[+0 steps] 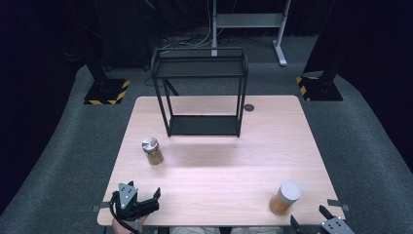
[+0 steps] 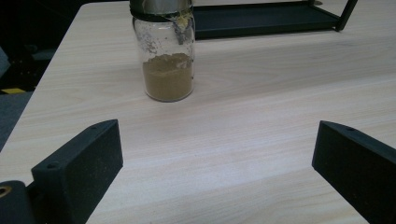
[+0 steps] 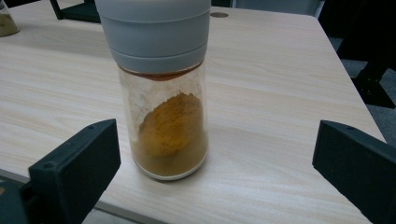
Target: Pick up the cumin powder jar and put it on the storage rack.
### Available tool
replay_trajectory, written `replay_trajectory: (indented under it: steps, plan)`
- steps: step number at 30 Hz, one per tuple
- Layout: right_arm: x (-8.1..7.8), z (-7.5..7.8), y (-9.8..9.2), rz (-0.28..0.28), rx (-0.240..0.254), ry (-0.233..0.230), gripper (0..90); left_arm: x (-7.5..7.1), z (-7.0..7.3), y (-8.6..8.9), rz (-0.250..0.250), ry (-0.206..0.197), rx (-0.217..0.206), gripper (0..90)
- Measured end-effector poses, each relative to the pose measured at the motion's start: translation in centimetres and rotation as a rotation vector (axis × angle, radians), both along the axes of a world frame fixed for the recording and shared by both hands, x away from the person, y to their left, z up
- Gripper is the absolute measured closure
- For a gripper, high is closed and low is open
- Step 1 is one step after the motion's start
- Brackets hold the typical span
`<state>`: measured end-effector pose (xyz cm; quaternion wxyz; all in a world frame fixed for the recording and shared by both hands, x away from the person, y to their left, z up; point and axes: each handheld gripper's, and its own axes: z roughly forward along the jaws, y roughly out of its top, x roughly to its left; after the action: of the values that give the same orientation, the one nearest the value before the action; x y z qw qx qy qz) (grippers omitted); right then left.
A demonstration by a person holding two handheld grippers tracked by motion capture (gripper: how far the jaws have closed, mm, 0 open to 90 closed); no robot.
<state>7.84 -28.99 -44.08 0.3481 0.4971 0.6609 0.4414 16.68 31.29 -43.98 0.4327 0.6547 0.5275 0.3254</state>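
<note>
The right gripper (image 1: 311, 219) is cut off by the bottom edge of the high view; its jaws stand wide apart and hold nothing. Just beyond it stands the grey-lidded spice jar (image 1: 285, 198) of orange powder, upright, its lid top cropped in the right gripper view. The left gripper (image 1: 146, 201), jaws spread wide and empty, points toward the metal-lidded spice jar (image 1: 153, 150), which stands upright just in front of the black shelf rack (image 1: 199, 92), near its left legs; that jar's lid is cropped in the left gripper view. The pale wooden table (image 1: 219, 165) has a cable hole (image 1: 249, 107) right of the rack. Grey carpet (image 1: 68, 146) surrounds it; the background is dark.
</note>
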Motion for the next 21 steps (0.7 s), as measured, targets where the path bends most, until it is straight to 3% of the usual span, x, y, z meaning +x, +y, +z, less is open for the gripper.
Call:
replay_trajectory:
  steps: [9, 14, 21]
  plan:
    - [0.0, -0.2, 0.4, 0.009, 0.002, -0.014, 0.0, 0.2, 0.5, -0.3, 0.007, -0.006, 0.018, 0.5]
    - [0.4, -0.1, 0.2, 0.021, 0.002, -0.004, 0.0, 0.2, -0.2, -0.6, 0.027, -0.005, -0.006, 0.3]
    - [0.0, -0.2, 0.1, 0.025, 0.013, -0.026, 0.0, 1.1, -0.3, -0.5, 0.029, -0.003, 0.009, 0.1]
